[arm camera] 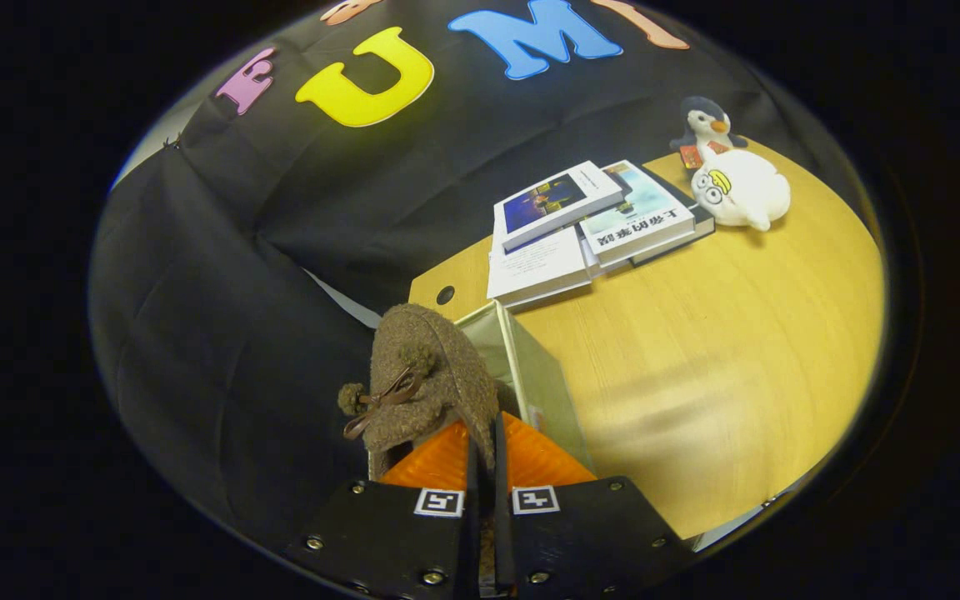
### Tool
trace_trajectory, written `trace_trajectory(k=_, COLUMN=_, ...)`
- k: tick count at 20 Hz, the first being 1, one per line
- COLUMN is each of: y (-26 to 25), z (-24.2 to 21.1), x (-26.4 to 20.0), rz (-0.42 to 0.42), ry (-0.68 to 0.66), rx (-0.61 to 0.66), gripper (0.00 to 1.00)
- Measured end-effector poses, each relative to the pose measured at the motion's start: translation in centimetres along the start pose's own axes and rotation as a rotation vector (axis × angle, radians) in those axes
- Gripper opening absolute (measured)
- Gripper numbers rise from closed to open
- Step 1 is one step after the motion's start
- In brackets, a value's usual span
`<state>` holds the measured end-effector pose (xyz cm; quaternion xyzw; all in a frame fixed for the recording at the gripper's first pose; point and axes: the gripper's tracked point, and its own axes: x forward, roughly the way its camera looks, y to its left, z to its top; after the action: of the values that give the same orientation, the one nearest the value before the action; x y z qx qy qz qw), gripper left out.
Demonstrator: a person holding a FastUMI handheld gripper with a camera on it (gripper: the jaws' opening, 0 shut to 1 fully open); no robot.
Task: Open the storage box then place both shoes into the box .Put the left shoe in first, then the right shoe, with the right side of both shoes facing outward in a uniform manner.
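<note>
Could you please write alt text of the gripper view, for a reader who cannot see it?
The gripper is shut on the rim of a brown fuzzy shoe with pom-pom laces, holding it at the open storage box on a wooden table. Beyond the fingers lie stacked books, a white plush toy and a penguin plush.

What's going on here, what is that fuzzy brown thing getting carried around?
A person's hand-held gripper has its jaws pinched shut on a fuzzy brown shoe with pom-pom laces. The shoe is held up beside an open storage box at the near end of a wooden table, seemingly on its way in; whether the other shoe is already inside cannot be told. Beyond the box lie some books and two plush toys.
</note>
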<state>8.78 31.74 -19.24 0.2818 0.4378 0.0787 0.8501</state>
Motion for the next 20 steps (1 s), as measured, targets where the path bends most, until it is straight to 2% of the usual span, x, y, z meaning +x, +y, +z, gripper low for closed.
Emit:
trace_trajectory(k=2, y=0.8, z=-0.6, x=0.1, rz=0.037, ry=0.004, rx=0.028, gripper=0.08)
trace_trajectory(k=3, y=1.1, z=-0.8, x=0.3, rz=0.047, ry=0.004, rx=0.028, gripper=0.34)
trace_trajectory(k=7, y=1.6, z=1.2, x=-1.0, rz=0.083, ry=-0.081, rx=-0.030, gripper=0.97)
trace_trajectory(k=11, y=1.5, z=3.8, x=-4.5, rz=0.115, ry=-0.174, rx=-0.136, gripper=0.97)
trace_trajectory(k=15, y=-1.2, z=6.8, x=-8.4, rz=0.062, ry=-0.282, rx=-0.270, gripper=0.97)
trace_trajectory(k=20, y=-4.2, z=10.5, x=-13.3, rz=0.029, ry=-0.411, rx=-0.360, gripper=0.97)
